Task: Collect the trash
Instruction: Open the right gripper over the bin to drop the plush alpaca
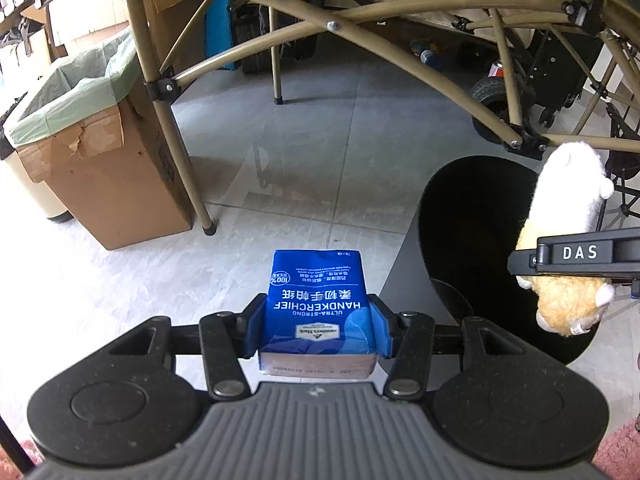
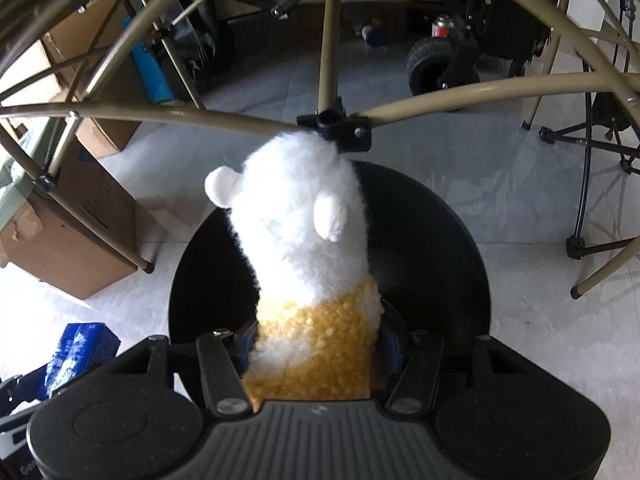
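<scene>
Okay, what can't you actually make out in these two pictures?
- Inside of the black bin: right wrist view, hidden by the plush toy; left wrist view, just dark.
- Contents of the lined cardboard box: left wrist view, too shallow an angle.
- Small print on the tissue pack: upside down, too small.

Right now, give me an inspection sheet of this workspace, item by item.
Surface: pale tiled floor, mostly bare between the table legs.
Job's things: blue handkerchief pack in the left gripper; white and yellow plush toy in the right gripper, above the round black bin.
Clutter: cardboard box with green liner; a spray can and small items far back under the frame.
Grippers: left shut on the pack, right shut on the toy.
Cables: nothing seen.
Surroundings: tan folding table frame overhead, black wheeled cart behind.
</scene>
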`<state>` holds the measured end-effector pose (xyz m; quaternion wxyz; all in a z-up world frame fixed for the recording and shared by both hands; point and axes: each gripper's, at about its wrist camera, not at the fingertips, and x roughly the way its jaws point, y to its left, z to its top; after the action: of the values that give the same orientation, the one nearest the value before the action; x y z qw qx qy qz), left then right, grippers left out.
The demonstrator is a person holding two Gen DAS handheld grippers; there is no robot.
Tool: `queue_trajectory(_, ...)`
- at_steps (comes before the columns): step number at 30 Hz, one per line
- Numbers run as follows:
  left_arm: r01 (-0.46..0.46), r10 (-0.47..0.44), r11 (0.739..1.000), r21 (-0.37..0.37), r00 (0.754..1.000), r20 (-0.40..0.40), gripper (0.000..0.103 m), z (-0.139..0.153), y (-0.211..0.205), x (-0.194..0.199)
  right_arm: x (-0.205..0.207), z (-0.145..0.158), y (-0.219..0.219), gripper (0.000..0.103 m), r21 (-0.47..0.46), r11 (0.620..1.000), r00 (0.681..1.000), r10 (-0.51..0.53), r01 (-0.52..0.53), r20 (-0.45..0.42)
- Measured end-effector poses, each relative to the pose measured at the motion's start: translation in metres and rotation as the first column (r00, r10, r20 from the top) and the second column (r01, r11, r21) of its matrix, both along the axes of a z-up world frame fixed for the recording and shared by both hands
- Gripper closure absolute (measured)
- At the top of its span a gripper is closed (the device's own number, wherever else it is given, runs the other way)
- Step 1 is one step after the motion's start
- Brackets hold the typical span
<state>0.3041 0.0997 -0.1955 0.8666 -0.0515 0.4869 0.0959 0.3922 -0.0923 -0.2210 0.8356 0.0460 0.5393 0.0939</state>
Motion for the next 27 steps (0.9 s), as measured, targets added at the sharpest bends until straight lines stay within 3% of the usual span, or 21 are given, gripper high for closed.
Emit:
queue_trajectory(16, 0.003, -0.004, 1.000, -0.026, 1.000, -0.024, 0.050, -0.006, 0.004, 0.006, 0.013, -0.025, 0.014, 0.045, -0.029, 1.000, 0.997, 0.004, -0.006, -0.078)
queue_trajectory(17, 0.002, -0.003, 1.000, -0.027, 1.000, -0.025, 0.050, -0.006, 0.004, 0.007, 0.013, -0.024, 0.015, 0.035, -0.031, 0.999, 0.997, 0.007, -0.009, -0.080)
queue_trajectory(18, 0.001, -0.002, 1.000, -0.027, 1.000, -0.025, 0.050, -0.006, 0.005, 0.007, 0.014, -0.024, 0.014, 0.018, -0.033, 0.999, 0.997, 0.008, -0.011, -0.082)
queue_trajectory(20, 0.002, -0.002, 1.000, -0.027, 1.000, -0.024, 0.050, -0.006, 0.005, 0.006, 0.014, -0.021, 0.014, 0.004, -0.050, 0.999, 0.997, 0.015, -0.018, -0.069)
queue_trajectory(27, 0.004, -0.004, 1.000, -0.023, 1.000, -0.020, 0.050, -0.005, 0.003, 0.005, 0.012, -0.019, 0.007, 0.000, -0.057, 0.998, 0.998, 0.001, -0.005, -0.062)
